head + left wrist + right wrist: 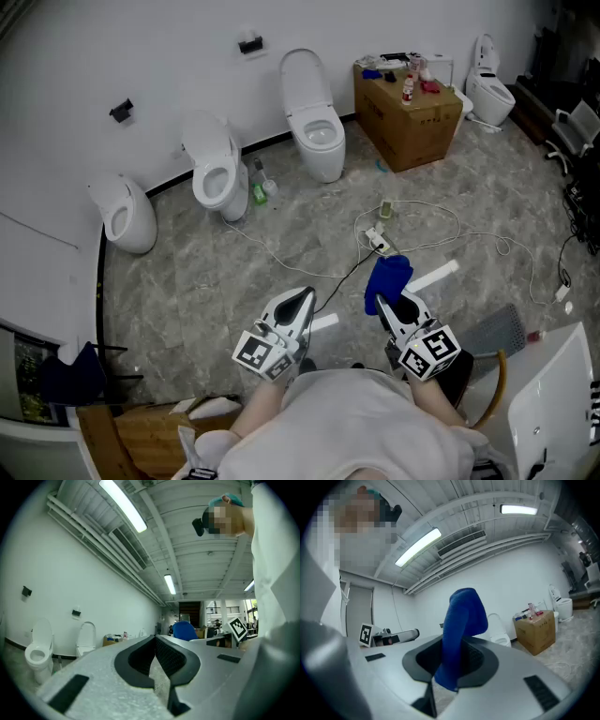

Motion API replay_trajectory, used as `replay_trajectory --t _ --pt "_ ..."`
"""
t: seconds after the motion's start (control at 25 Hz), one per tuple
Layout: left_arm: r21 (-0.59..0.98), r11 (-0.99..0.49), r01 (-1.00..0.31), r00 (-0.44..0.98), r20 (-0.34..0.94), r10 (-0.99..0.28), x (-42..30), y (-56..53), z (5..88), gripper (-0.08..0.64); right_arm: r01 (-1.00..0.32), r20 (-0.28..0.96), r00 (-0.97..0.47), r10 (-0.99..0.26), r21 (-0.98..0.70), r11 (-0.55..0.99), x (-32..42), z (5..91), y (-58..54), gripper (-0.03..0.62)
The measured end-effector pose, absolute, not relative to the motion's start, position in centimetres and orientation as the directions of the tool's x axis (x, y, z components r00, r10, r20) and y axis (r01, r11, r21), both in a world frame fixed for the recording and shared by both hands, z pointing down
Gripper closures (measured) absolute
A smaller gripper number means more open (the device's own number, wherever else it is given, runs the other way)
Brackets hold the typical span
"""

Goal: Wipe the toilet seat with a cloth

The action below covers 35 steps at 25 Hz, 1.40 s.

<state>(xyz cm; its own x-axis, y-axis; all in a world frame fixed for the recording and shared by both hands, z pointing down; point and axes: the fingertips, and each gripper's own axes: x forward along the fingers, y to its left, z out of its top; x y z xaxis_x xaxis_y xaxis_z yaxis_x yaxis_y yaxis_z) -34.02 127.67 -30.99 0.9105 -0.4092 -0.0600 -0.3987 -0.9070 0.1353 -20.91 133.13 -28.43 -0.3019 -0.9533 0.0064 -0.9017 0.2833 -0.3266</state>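
Head view | right gripper clamped on blue cloth, its free end standing proud, I judge as the wiping face | left gripper jaws together, empty, held spare | white ceramic toilet seat far, well apart; wipe not begun

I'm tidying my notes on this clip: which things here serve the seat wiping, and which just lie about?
For the job: blue cloth in the right tongs; toilets.
Lying about: cardboard box, floor cables, green bottle.
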Motion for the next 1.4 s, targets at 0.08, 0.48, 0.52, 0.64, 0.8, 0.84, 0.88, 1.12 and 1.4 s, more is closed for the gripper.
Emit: replay_trajectory --t 0.08,0.48,0.52,0.64,0.8,0.84,0.88,1.12,1.4 --pt "0.135 -0.907 -0.400 0.910 -0.058 -0.410 -34.1 127.7 -30.9 0.551 -0.902 0.005 -0.304 -0.953 -0.323 0.286 -21.0 -28.4 133.2 0.517" --pt "0.132 -0.898 -0.420 0.902 -0.045 -0.429 -32.9 128.0 -30.9 0.551 -0.899 0.006 -0.315 -0.949 -0.322 0.297 -19.3 -28.2 133.5 0.515" --pt "0.132 -0.898 -0.420 0.902 -0.044 -0.429 -32.7 128.1 -30.9 0.551 -0.898 0.002 -0.321 -0.947 -0.320 0.303 -19.3 -28.2 133.6 0.515" --pt "0.129 -0.896 -0.426 0.900 -0.042 -0.434 -32.5 128.3 -30.8 0.551 -0.897 -0.007 -0.334 -0.943 -0.307 0.320 -19.4 -28.4 133.7 0.515" --pt "0.125 -0.892 -0.435 0.895 -0.047 -0.443 -31.8 127.8 -31.0 0.551 -0.897 0.001 -0.342 -0.940 -0.297 0.326 -18.8 -28.5 133.1 0.515" --pt "0.123 -0.891 -0.436 0.895 -0.047 -0.444 -31.7 127.7 -31.0 0.551 -0.898 0.003 -0.343 -0.940 -0.296 0.326 -18.7 -28.4 133.0 0.515" --pt "0.122 -0.891 -0.437 0.894 -0.049 -0.445 -31.6 127.6 -31.1 0.551 -0.898 0.005 -0.343 -0.939 -0.294 0.327 -18.5 -28.3 132.9 0.515" --pt "0.133 -0.884 -0.447 0.889 -0.039 -0.456 -31.8 124.2 -30.6 0.551 -0.900 0.021 -0.336 -0.942 -0.303 0.314 -18.0 -27.7 129.6 0.515" --pt "0.147 -0.889 -0.433 0.897 -0.023 -0.441 -30.8 116.2 -28.3 0.551 -0.910 0.056 -0.317 -0.947 -0.300 0.287 -16.5 -26.0 122.2 0.515"
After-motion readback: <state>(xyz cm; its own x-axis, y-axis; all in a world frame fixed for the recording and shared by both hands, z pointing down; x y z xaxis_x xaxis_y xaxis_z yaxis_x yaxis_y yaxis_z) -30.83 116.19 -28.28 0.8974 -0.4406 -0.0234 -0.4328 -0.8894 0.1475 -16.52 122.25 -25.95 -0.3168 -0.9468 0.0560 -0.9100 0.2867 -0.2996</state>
